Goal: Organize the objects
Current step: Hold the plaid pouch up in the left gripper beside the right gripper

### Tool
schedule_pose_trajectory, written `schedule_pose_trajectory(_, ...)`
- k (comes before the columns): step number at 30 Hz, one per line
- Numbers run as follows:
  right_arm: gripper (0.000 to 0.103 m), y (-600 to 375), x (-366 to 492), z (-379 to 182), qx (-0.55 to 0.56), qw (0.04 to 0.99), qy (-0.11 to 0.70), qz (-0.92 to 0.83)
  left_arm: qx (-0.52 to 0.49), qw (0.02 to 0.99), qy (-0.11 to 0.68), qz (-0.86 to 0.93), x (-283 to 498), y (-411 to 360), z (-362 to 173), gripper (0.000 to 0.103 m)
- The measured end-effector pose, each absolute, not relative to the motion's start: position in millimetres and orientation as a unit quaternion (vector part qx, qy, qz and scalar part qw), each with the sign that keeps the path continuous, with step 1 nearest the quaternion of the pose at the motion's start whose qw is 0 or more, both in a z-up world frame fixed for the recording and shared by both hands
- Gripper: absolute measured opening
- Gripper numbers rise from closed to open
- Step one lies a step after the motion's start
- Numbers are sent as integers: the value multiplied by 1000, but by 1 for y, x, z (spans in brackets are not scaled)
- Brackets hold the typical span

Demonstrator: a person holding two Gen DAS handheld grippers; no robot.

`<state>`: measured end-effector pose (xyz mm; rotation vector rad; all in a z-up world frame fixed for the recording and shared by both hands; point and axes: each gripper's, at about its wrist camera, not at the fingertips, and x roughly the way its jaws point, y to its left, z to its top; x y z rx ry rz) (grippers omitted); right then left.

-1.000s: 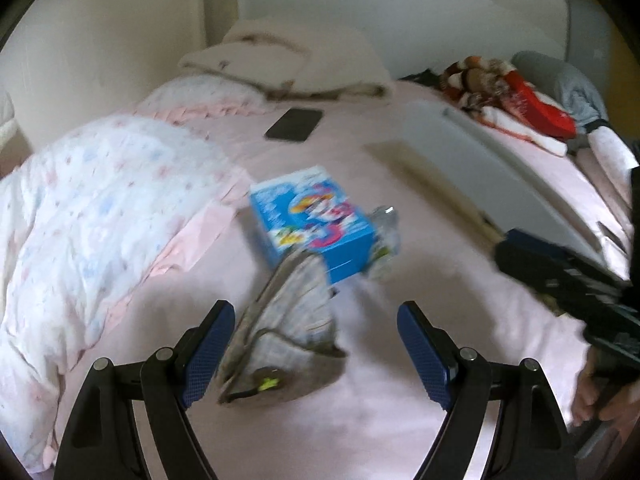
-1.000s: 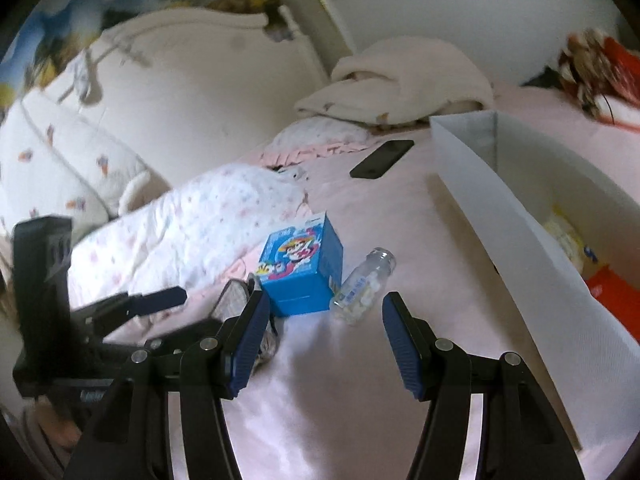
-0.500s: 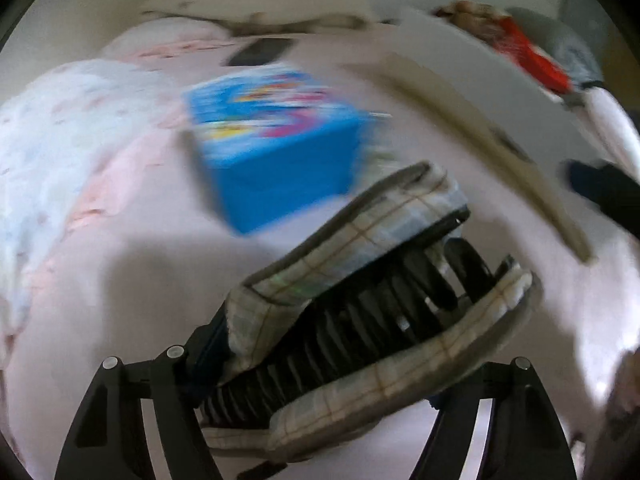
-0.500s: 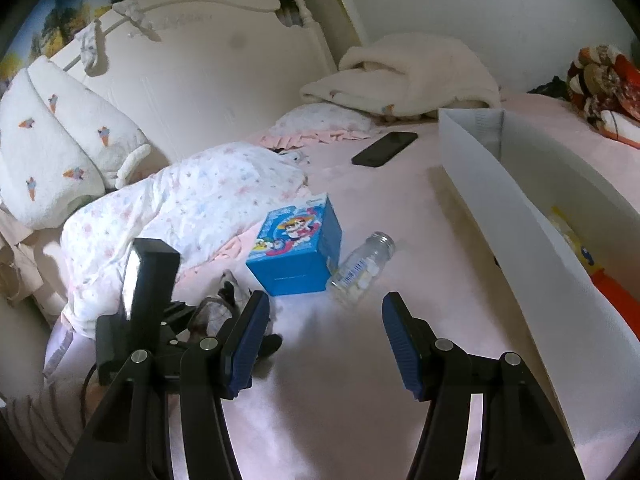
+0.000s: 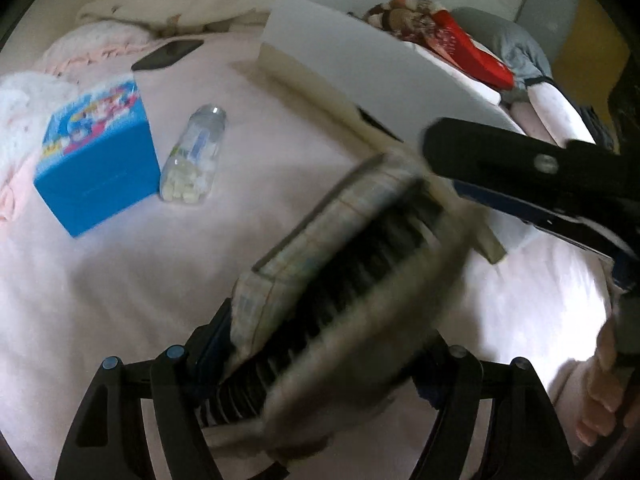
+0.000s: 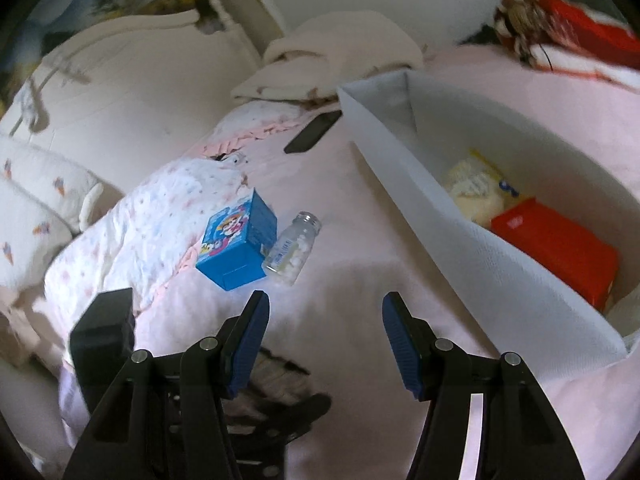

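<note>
My left gripper [image 5: 328, 332] is shut on a plaid pouch [image 5: 340, 280] with black ribbed dividers and holds it tilted above the pink sheet; the picture is blurred. A blue cartoon box [image 5: 96, 160] and a clear bottle of white tablets [image 5: 192, 160] lie side by side to the left. My right gripper [image 6: 324, 320] stands open with nothing between its fingers, over the sheet. It is short of the blue box [image 6: 236, 248] and the bottle [image 6: 292, 248]. The pouch [image 6: 276, 376] shows low behind its left finger.
A long white fabric bin [image 6: 460, 240] lies to the right, with a red packet [image 6: 560, 248] and a yellow packet [image 6: 472, 188] inside. A black phone [image 6: 314, 132] is near the pillows. A floral quilt [image 6: 140, 220] is bunched on the left. A hand [image 5: 608, 392] grips the right tool.
My left gripper came down around the plaid pouch, closed on it and swung it right toward the white bin. My right gripper shifted slightly and rolled, still open.
</note>
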<state>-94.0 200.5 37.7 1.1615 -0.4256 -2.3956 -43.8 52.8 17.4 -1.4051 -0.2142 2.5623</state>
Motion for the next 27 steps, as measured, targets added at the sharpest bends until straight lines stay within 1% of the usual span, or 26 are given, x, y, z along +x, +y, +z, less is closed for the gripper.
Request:
schedule_pose_trajectory(3,60,206,-100,32,445,220,-157,-854,-465,105,-77,876,-44,51,14,75)
schedule_pose_trajectory(4,60,208,-104,29,455,212,-156,-851,-462,108,-73,877,-48,54,13,77)
schedule_pose_trajectory(6,60,212,-112,22,473,192,-161,-845,-457,107,-67,881,-50,56,11,77)
schedule_pose_trajectory(9,58,221,-127,3,538,152,-201,-805,-457,86,-51,884,-55,63,11,76)
schedule_pose_trajectory(12,56,223,-139,-4,561,164,-218,-782,-461,71,-23,884,-60,74,9,78)
schedule_pose_trajectory(13,55,220,-141,-4,560,172,-212,-782,-457,68,-17,887,-61,77,7,80)
schedule_pose_trajectory(15,54,213,-142,-3,565,180,-190,-783,-453,71,-13,889,-61,77,6,81)
schedule_pose_trajectory(18,54,190,-136,-1,572,203,-137,-783,-449,82,-40,889,-58,69,8,80)
schedule_pose_trajectory(20,53,183,-131,-2,579,209,-122,-779,-447,84,-50,889,-58,67,9,80)
schedule_pose_trajectory(24,53,182,-126,-4,580,204,-127,-778,-444,72,-45,892,-56,68,9,73)
schedule_pose_trajectory(27,53,184,-129,-8,589,206,-144,-768,-441,76,-57,893,-56,65,9,72)
